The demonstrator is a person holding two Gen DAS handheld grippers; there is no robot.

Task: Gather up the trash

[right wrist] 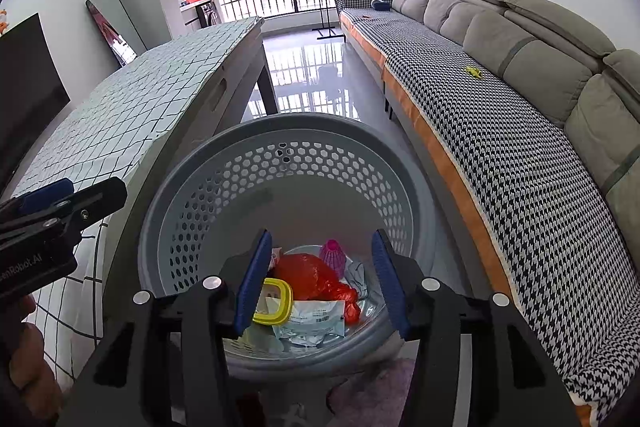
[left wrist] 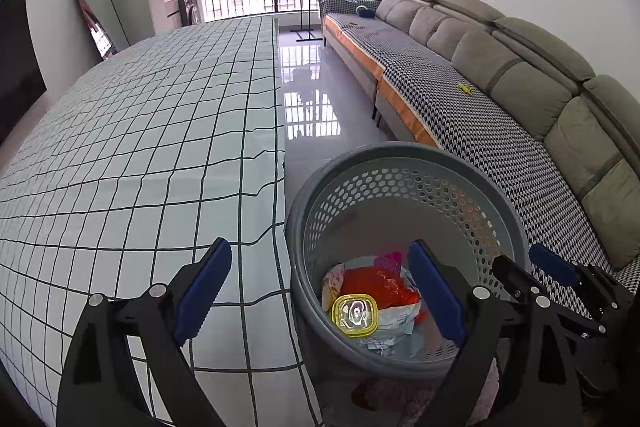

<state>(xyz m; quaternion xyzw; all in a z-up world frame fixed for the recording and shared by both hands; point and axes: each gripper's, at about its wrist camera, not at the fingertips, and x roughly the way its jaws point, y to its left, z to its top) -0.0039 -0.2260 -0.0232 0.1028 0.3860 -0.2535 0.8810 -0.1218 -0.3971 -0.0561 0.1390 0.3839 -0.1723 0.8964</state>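
The left gripper (left wrist: 320, 291) and the right gripper (right wrist: 322, 283) both gape, holding nothing, low in frame above the round grey perforated plastic basket (right wrist: 280, 131). Inside lie a yellow-rimmed clear lid (right wrist: 276, 301), red plastic bag (right wrist: 308, 277) and white wrapper (right wrist: 316, 317), right of the grid-patterned tablecloth (left wrist: 140, 147).

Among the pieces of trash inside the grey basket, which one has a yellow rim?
The small square lid, lying at the left of the pile in the basket. Only it has a yellow rim; the crumpled bag beside it is red and the shuttlecock is pink.
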